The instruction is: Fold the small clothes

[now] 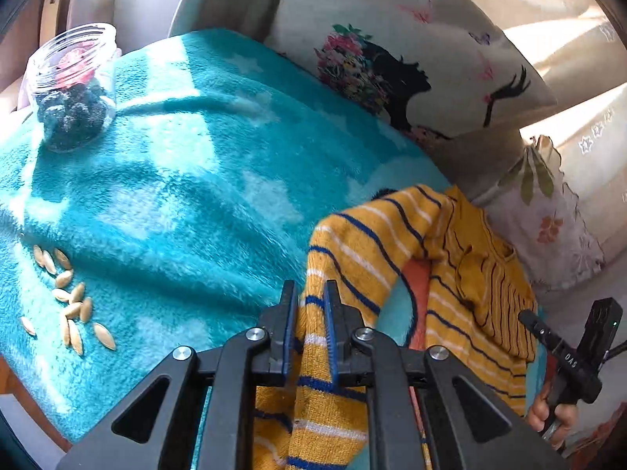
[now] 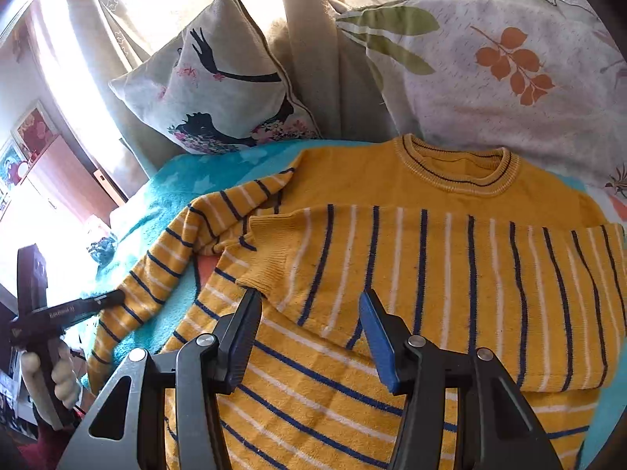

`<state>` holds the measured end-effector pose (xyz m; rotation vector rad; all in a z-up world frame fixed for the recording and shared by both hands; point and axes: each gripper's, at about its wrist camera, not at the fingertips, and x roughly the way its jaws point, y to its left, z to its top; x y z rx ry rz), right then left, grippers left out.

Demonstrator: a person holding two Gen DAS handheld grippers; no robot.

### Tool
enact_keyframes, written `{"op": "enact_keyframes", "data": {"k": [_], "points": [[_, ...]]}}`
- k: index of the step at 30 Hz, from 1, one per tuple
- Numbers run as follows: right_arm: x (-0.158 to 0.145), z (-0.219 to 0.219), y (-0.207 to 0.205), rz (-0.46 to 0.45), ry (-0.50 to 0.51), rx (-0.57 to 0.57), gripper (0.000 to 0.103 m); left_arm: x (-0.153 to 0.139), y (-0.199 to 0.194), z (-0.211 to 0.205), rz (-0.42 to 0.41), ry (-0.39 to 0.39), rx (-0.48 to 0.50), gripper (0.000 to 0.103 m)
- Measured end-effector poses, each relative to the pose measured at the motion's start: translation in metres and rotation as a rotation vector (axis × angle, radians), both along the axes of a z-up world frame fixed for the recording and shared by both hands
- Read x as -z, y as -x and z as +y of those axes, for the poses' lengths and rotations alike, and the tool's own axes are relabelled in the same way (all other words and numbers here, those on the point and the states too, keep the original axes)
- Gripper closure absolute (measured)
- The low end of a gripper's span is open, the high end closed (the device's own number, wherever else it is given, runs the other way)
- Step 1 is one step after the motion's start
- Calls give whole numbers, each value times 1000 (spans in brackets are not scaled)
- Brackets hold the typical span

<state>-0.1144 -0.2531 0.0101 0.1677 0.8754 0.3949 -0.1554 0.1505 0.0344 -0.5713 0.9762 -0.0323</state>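
Observation:
A small yellow sweater with navy and white stripes lies front up on a teal blanket. Its right sleeve is folded across the chest. My left gripper is shut on the left sleeve, near the cuff, and holds it out to the side. The same gripper shows in the right wrist view at the sleeve end. My right gripper is open just above the sweater's body, below the folded sleeve's cuff. It also appears at the edge of the left wrist view.
A clear jar with dark contents stands on the blanket's far left. Several pale seeds lie loose on the blanket. A printed cushion and a leaf-print pillow line the back.

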Motion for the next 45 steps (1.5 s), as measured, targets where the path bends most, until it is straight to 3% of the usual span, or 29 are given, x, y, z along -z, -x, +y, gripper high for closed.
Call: {"op": "enact_keyframes", "data": {"k": [3,6,11,13,18,20,21,23,24,25,26,27,28,29,31,33,35,38,41,44,45], "points": [[6,14,-9,7,29,-18,47,-13,10,2,-37,-37,-12,88],[13,33,-14,34,14,-60,47,-17,30,-6,-61,-85,25,63],[18,81,-4,62,-10,-207,47,-16,56,-21,-107,-215,104,56],[19,102,4,56,15,-256,47,-13,71,-30,-121,-266,153,46],[27,122,17,65,38,-299,47,6,104,-59,-119,-420,290,43],[32,119,17,80,27,-286,47,18,107,-72,-100,-517,320,43],[34,116,17,85,24,-276,47,25,104,-78,-80,-577,324,44],[36,108,17,95,16,-243,47,39,95,-86,-14,-703,324,81],[36,102,17,97,10,-227,47,39,91,-86,-1,-714,335,94],[34,96,18,94,5,-210,47,34,88,-83,-1,-656,356,95],[31,91,17,89,1,-195,47,24,85,-75,-8,-502,395,95],[28,84,18,82,-2,-178,47,10,81,-61,-27,-269,435,96],[24,77,20,72,-6,-159,47,-3,79,-49,-54,-88,455,96],[20,70,21,65,-11,-143,47,-19,78,-35,-99,45,458,96],[12,56,21,54,-30,-115,47,-53,79,-3,-223,220,427,96],[7,45,22,50,-55,-95,47,-74,81,32,-318,342,349,94],[6,41,21,56,-74,-84,47,-77,80,56,-329,309,241,93],[10,47,20,71,-76,-91,47,-50,71,73,-196,214,103,83],[17,59,22,89,-65,-115,47,-16,73,77,-84,121,40,78],[20,71,25,90,-36,-142,47,-4,88,75,-76,5,5,77],[21,73,25,89,-32,-148,47,-6,94,75,-87,-27,4,73]]}}
